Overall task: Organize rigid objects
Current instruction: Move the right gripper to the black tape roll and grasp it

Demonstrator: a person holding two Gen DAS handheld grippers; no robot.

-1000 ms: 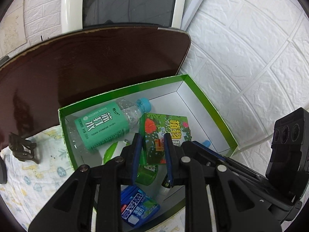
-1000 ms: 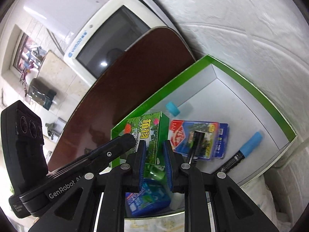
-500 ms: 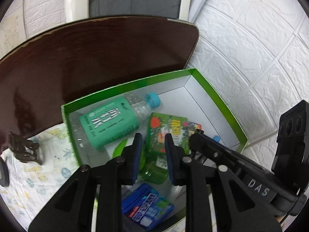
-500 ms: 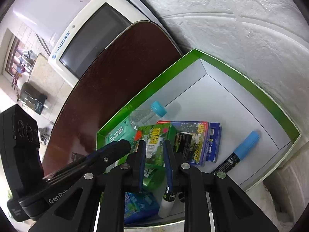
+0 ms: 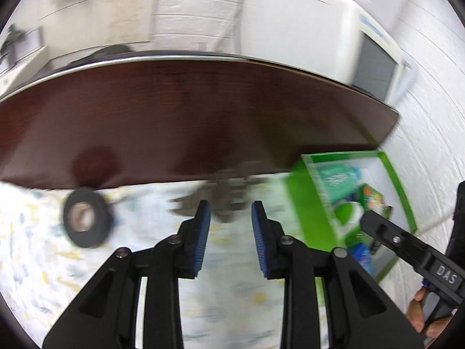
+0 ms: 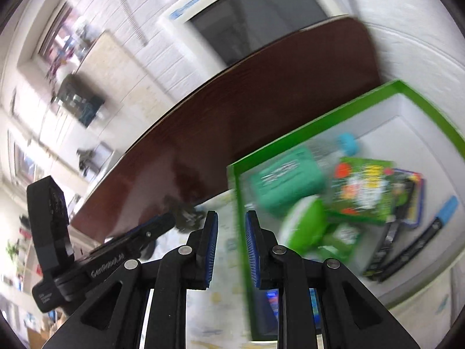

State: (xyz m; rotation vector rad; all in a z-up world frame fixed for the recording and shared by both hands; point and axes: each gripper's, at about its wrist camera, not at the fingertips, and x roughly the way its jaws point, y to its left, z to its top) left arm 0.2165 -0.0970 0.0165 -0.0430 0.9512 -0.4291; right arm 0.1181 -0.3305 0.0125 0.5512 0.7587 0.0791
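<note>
Both grippers were empty in this blurry moment. Nearest in the left wrist view, the left gripper [image 5: 231, 215] had its blue pads standing apart with nothing between them, and its jaws had just been opening. It hung over the patterned cloth [image 5: 58, 276]. A bit further out at 12 o'clock sat a dark metal clip-like thing [image 5: 229, 192], too smeared to name for sure. At 9 o'clock a black tape roll [image 5: 85, 218] lay on the cloth near the dark wooden table [image 5: 203, 116] edge. Over at 3 o'clock was the green box [image 5: 308, 203], with the teal-labelled bottle [image 5: 337, 180] and green packets inside.

In the right wrist view, the right gripper [image 6: 231, 224] had its jaws drawn close together, pinching nothing, right over the box's near left wall. The blue-capped marker [image 6: 436, 226] lay at 3 o'clock in the box. Farthest back stood a white appliance [image 6: 261, 8].
</note>
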